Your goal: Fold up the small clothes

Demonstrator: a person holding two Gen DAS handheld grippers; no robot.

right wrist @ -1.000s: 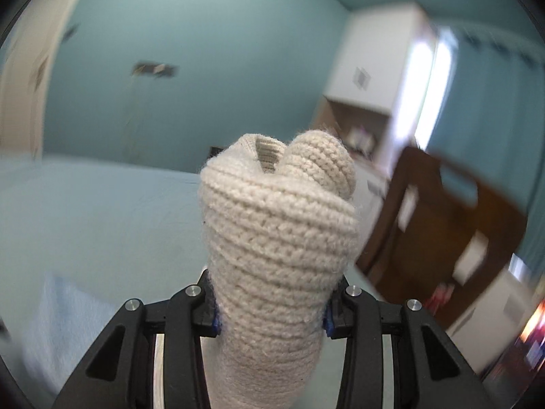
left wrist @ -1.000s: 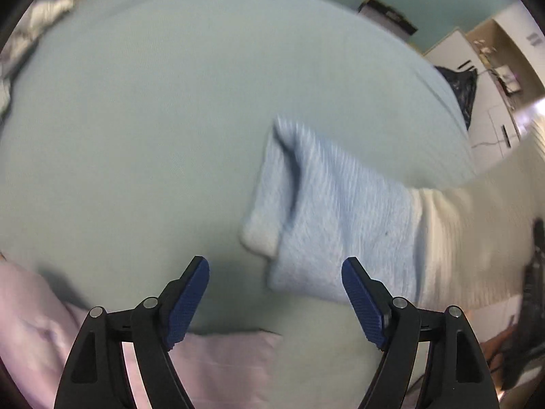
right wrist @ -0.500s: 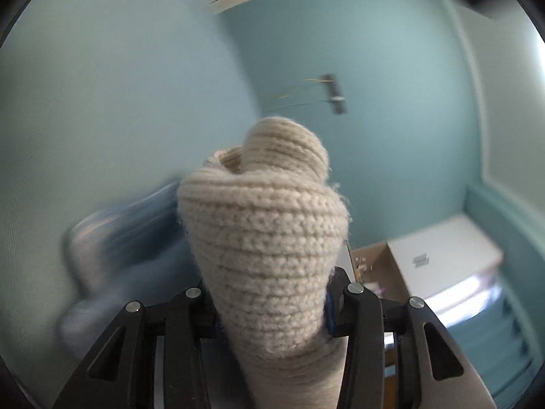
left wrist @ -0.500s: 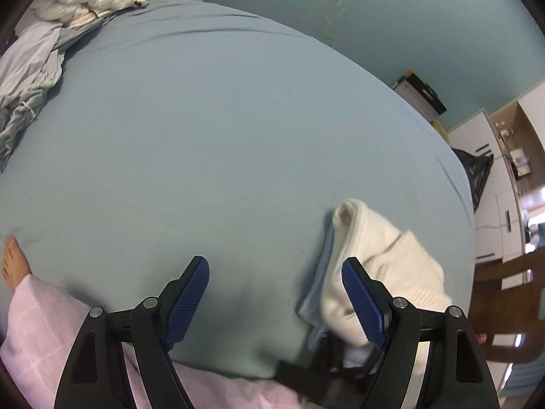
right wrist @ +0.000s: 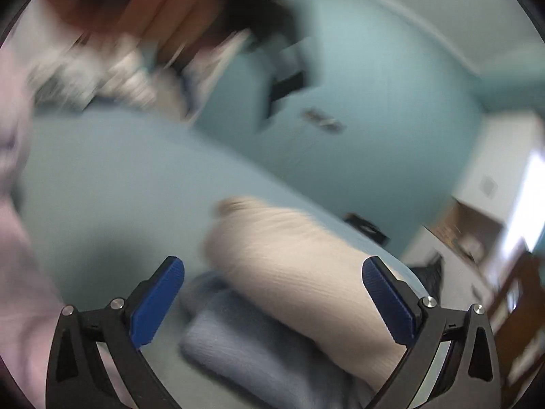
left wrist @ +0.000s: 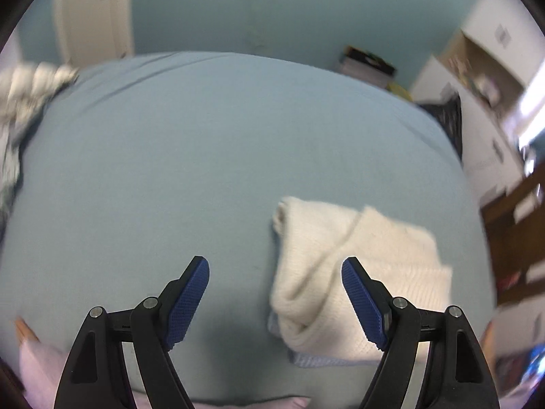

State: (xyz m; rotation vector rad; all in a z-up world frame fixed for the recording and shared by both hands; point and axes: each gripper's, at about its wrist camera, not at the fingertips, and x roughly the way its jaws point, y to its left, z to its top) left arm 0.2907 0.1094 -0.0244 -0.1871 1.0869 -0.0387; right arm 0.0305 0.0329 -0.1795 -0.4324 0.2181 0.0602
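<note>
A cream knitted garment (left wrist: 344,266) lies folded on the pale blue bed sheet (left wrist: 204,156), on top of a light blue knitted garment (left wrist: 306,361) whose edge shows beneath it. My left gripper (left wrist: 276,279) is open and empty, just above the near left part of the cream garment. In the right wrist view the cream garment (right wrist: 293,262) lies over the light blue garment (right wrist: 238,344). My right gripper (right wrist: 272,279) is open, jaws wide apart either side of the pile, holding nothing. That view is blurred.
A heap of grey and white clothes (left wrist: 24,102) lies at the bed's far left. A dark wooden chair (left wrist: 514,238) and white cabinets (left wrist: 483,129) stand to the right of the bed. Pink fabric (right wrist: 17,272) is at the left edge.
My right gripper has opened and let go of the cream garment, which now lies on the light blue one. Both grippers have swung; the left stays open.
</note>
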